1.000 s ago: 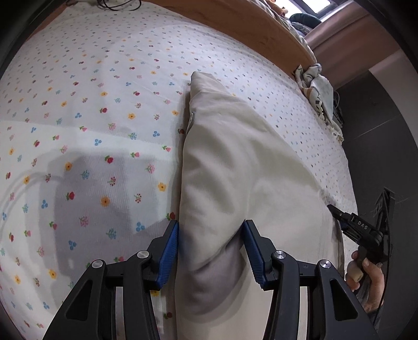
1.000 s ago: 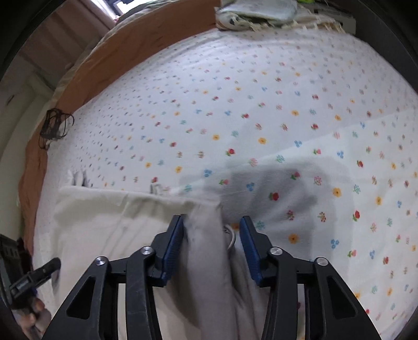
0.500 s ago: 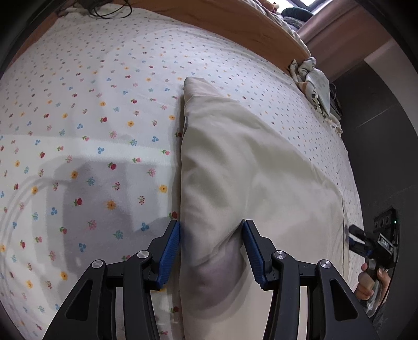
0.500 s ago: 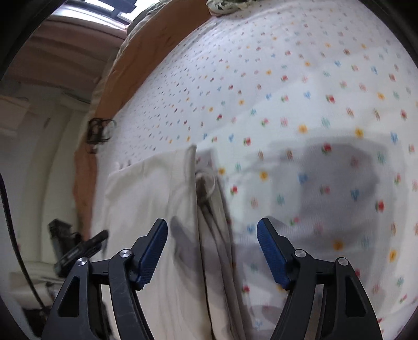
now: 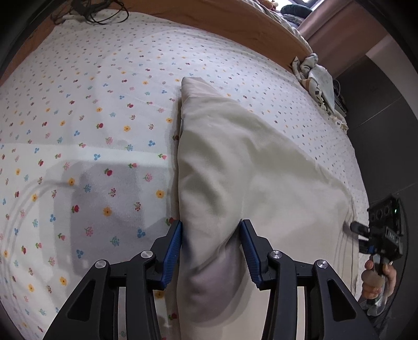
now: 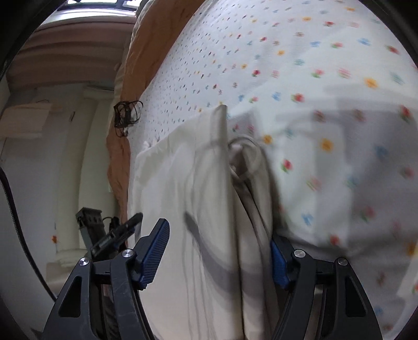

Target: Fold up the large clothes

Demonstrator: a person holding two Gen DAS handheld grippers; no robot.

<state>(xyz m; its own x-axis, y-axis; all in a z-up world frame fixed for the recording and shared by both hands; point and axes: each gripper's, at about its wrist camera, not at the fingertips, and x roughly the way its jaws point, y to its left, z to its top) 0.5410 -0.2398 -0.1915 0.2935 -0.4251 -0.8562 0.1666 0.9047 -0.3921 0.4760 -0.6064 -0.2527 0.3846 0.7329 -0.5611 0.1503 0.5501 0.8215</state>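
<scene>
The cream-coloured folded cotton garment point(image 5: 250, 167) lies stretched across the white bedsheet dotted with small flowers point(image 5: 91, 136), its long folded edge running away from the left gripper point(image 5: 211, 248) toward the far side of the bed. Its near end bulges up between that gripper's blue-padded fingers point(image 5: 173, 251). At the other end, in the right wrist view, the cloth's stacked layers and a loop of pale cord point(image 6: 248, 154) lie between the fingers of the right gripper point(image 6: 219, 253), bunched toward its right finger.

Along the far edge of the bed runs an orange-brown strip of bedding point(image 5: 235, 28), with a tangle of thin black cable point(image 5: 88, 13) lying on it. A crumpled heap of pale patterned fabric point(image 5: 316, 78) sits at the bed's corner, well apart from the garment. Nothing lies on top of the garment.

The left gripper's jaws have just been closing a little and both pads press on the fold of cloth bulging between them. The right gripper's jaws stand wide apart after opening; its left pad is clear of the garment, so it holds nothing, though the layers brush the right pad. A bare hand point(image 5: 376, 277) grips its handle at the bed's edge.
</scene>
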